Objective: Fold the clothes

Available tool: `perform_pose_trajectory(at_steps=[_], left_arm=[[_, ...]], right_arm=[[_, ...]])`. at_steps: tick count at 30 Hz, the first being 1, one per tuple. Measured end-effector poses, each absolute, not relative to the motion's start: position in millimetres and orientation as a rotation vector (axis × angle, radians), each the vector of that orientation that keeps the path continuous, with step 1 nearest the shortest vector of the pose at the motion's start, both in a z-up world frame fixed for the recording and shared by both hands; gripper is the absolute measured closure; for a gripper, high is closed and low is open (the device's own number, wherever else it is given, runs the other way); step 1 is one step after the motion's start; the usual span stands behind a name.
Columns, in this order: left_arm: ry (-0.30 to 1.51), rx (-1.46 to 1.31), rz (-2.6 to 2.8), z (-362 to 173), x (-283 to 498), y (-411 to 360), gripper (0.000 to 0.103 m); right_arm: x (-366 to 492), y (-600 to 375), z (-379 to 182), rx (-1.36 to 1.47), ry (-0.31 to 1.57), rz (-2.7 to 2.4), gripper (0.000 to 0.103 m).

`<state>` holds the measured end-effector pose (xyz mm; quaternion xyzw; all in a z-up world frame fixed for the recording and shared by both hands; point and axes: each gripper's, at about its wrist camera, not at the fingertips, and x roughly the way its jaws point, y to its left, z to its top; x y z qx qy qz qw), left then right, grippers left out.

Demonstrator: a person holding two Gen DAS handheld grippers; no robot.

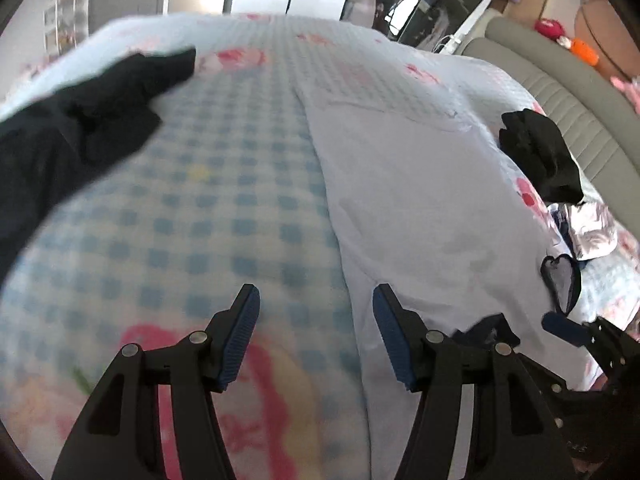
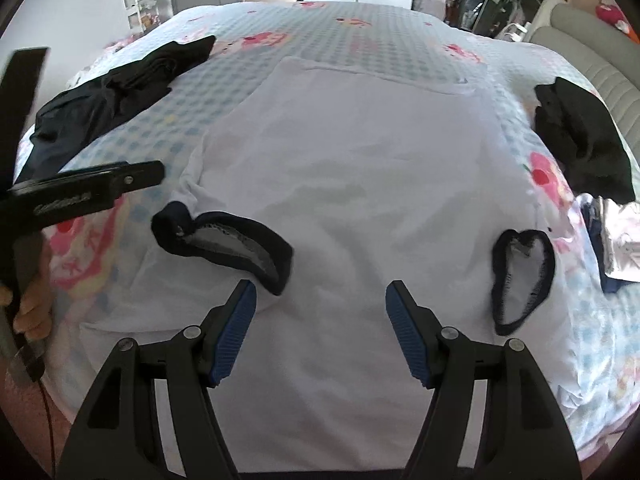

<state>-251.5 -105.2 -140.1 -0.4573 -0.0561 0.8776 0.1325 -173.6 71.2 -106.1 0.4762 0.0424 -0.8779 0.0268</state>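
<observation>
A white T-shirt (image 2: 352,184) with dark navy sleeve cuffs lies flat on the bed, hem toward the far side. Its left cuff (image 2: 224,240) and right cuff (image 2: 524,280) lie folded in over the body. My right gripper (image 2: 320,332) is open and empty just above the shirt's near part. My left gripper (image 1: 316,336) is open and empty over the shirt's left edge (image 1: 400,200) and the checked bedcover. It also shows in the right wrist view (image 2: 80,196) at the left.
The bed has a blue checked cover with pink prints (image 2: 360,28). A black garment (image 2: 112,96) lies at the far left and another black garment (image 2: 584,136) at the right. A patterned item (image 2: 616,240) lies at the right edge, with a grey headboard (image 1: 560,92) beyond.
</observation>
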Motion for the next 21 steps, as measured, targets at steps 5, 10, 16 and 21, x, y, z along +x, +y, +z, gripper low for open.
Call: perform_pose_trajectory(at_steps=[5, 10, 16, 21], left_arm=[[-0.114, -1.309, 2.525, -145.1, -251.2, -98.9, 0.042], [-0.212, -1.302, 2.515, -145.8, -254.0, -109.9, 0.042], [-0.228, -1.241, 2.49, -141.2, -249.7, -108.6, 0.042], [-0.12, -1.192, 2.421, -138.1, -239.1, -86.5, 0.042]], right_arm=[[-182.0, 81.0, -106.9, 1.464, 0.053, -2.782, 0.034], [-200.9, 66.4, -104.3, 1.435, 0.074, -2.758, 0.034], [-211.7, 38.0, -107.1, 1.424, 0.287, -2.673, 0.034], [-232.5, 42.2, -120.0, 1.496, 0.303, -2.678, 0.034]])
